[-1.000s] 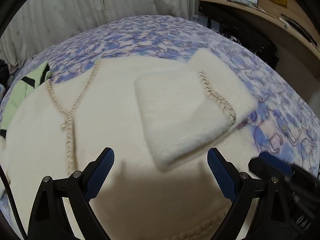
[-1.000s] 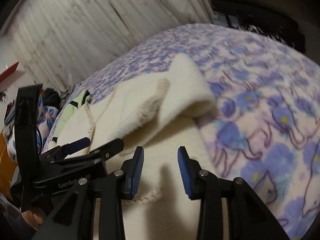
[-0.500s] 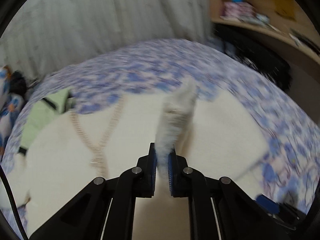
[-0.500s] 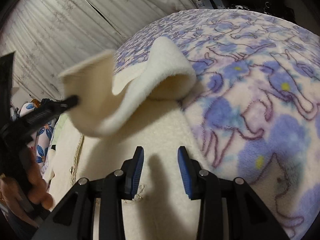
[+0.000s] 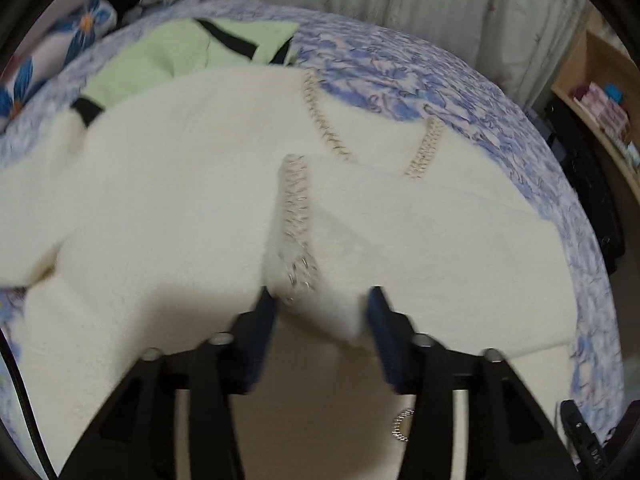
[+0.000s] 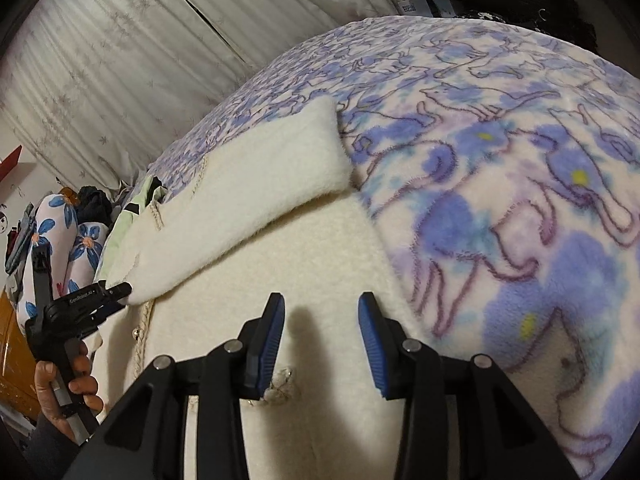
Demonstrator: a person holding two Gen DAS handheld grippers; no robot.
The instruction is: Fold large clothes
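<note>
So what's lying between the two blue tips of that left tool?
The cuff end of the fluffy cream sleeve, with its braided trim, in the left wrist view.

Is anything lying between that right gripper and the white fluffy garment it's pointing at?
Nothing visible. The right gripper is open directly over the cream garment, with only bare fabric between its fingers. The green garment lies at the far edge, out of the way.

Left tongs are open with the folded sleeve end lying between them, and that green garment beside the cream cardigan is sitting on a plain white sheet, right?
Not quite. The left tongs are open at the sleeve of the cream cardigan, and the green garment lies beside it, but the left wrist view shows it resting on a blue and purple patterned blanket, not a plain white sheet.
</note>
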